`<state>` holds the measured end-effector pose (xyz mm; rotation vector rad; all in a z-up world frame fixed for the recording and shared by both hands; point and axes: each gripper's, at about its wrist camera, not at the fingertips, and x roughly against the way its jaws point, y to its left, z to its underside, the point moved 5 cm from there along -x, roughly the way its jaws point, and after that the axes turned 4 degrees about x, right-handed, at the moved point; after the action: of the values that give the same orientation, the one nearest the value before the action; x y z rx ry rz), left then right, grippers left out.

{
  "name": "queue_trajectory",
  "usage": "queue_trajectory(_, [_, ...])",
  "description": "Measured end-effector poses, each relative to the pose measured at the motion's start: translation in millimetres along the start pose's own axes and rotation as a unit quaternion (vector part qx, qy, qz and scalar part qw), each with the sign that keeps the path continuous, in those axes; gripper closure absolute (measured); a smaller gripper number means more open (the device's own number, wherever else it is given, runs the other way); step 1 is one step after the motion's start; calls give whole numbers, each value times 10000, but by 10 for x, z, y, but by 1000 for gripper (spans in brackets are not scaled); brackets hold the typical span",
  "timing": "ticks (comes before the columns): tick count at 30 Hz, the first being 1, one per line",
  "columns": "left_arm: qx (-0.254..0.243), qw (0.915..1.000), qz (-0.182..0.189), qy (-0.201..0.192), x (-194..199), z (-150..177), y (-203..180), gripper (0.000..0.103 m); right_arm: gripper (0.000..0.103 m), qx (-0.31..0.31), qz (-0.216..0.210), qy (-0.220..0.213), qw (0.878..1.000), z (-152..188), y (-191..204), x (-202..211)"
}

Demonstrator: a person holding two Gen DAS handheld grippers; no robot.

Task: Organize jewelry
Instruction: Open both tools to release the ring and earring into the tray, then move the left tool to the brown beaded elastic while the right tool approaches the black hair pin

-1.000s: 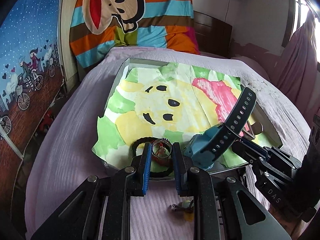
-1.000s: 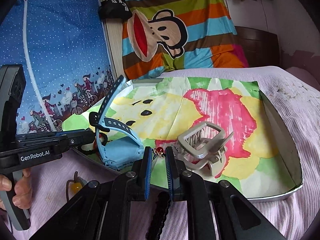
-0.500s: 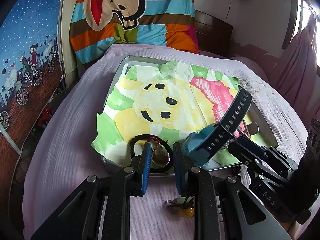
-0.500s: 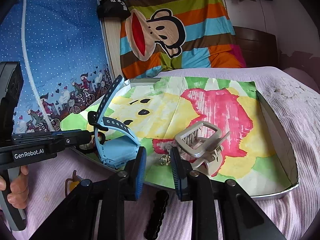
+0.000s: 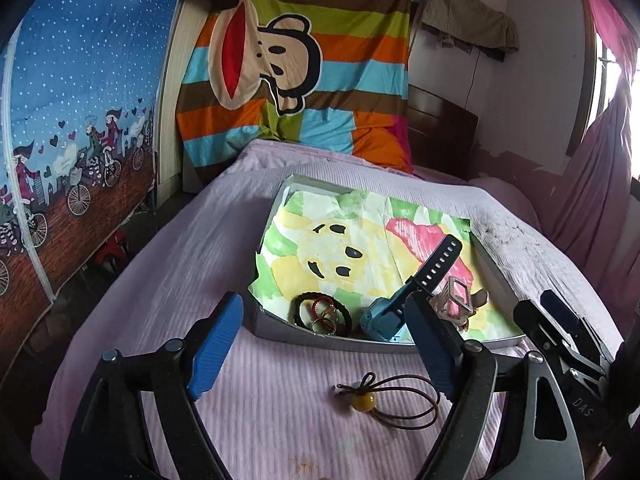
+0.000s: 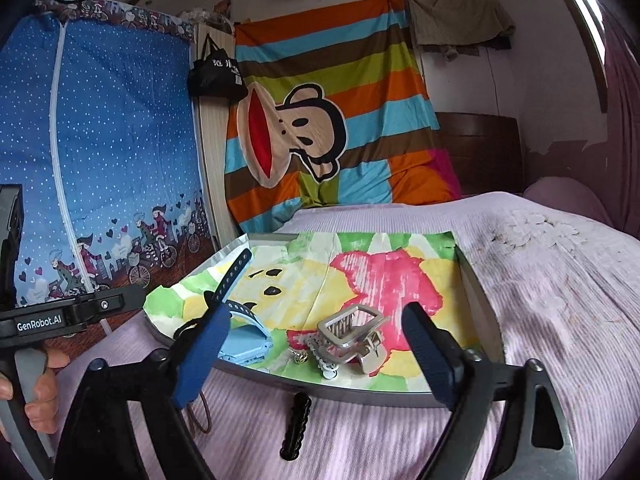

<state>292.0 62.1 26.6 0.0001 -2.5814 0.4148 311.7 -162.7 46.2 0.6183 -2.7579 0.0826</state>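
A shallow metal tray (image 5: 344,338) lined with a cartoon paper sits on the pink bed. In it lie a black braided band with red cord and rings (image 5: 322,314), a blue watch (image 5: 394,316) and a grey hair claw clip (image 6: 350,334). A small gold charm (image 6: 300,357) lies by the clip. My left gripper (image 5: 328,344) is open and empty, held back from the tray's near edge. My right gripper (image 6: 316,356) is open and empty, just before the tray. A brown elastic with a yellow bead (image 5: 366,400) lies on the bed. A black braided piece (image 6: 296,424) lies on the bed.
A striped monkey blanket (image 5: 292,64) hangs behind the bed. A blue printed curtain (image 6: 92,168) stands at the left. The person's hand (image 6: 28,384) holds the left gripper's handle. The bed drops off at the left side.
Both grippers opened wide and drew back from the tray. The left let go of the red cord and rings, which lie in the tray; the right let go of the small charm.
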Motion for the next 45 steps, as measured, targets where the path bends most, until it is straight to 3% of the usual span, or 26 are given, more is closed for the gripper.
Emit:
queue_trajectory(4, [-126, 9989, -62, -440, 297, 26, -75, 9, 0, -55, 90, -262, 9996, -67, -20, 258])
queue_trajectory(9, [-322, 9964, -160, -774, 579, 99, -170, 4, 0, 85, 319, -408, 9986, -123, 16, 529])
queue_trajectory(19, [-101, 9928, -126, -1189, 1003, 249, -125, 2, 0, 180, 271, -574, 9978, 26, 126, 863])
queue_trajectory(32, [-392, 9916, -266, -1200, 1255, 630, -103, 2, 0, 335, 325, -341, 9983, 348, 245, 1017])
queue_trajectory(45, [-1063, 9906, -309, -808, 1016, 935, -146, 2, 0, 319, 573, 97, 9978, 562, 121, 927])
